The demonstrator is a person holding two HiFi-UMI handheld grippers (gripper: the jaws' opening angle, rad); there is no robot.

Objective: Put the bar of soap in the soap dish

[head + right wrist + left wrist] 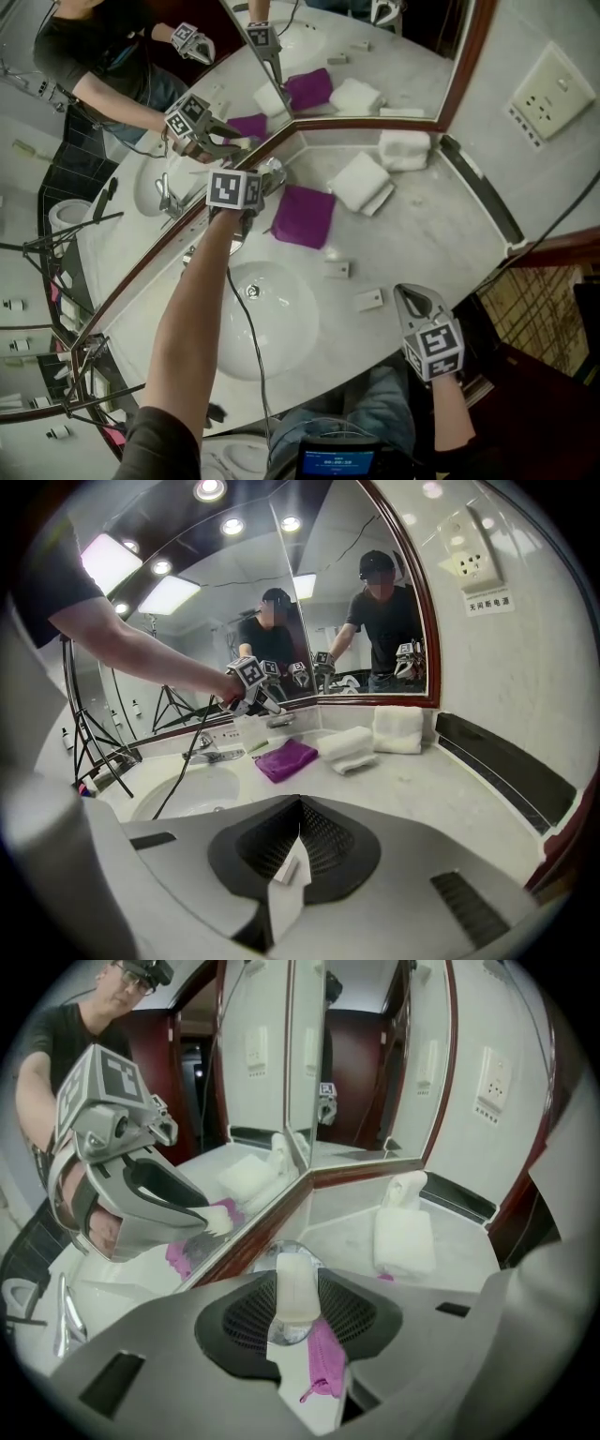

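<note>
- The left gripper's fingers point(242, 1318) were clamped on the bar of soap point(295, 1283), one pad against each side and the bar standing on end between them.
- That left gripper point(264, 185) was up at the mirror corner, with the soap right over the glass soap dish point(275, 171). Couldn't tell if the bar was actually touching the dish yet.
- The right gripper's fingers point(333, 847) were pressed together with nothing in them. The right gripper point(409, 294) was hanging out near the front edge of the counter point(431, 234), well away from the dish.
- Counts: one bar of soap and one dish.
- One purple cloth point(305, 216) sat just beside the dish.
- Two folded white towels, one point(361, 180) next to the purple cloth and the other point(405, 150) back against the wall.
- Two small white packets point(337, 269) point(368, 300) lay between the cloth and the right gripper.
- One basin point(281, 319). The mirrors doubled most of this, so I only counted the real stuff.
</note>
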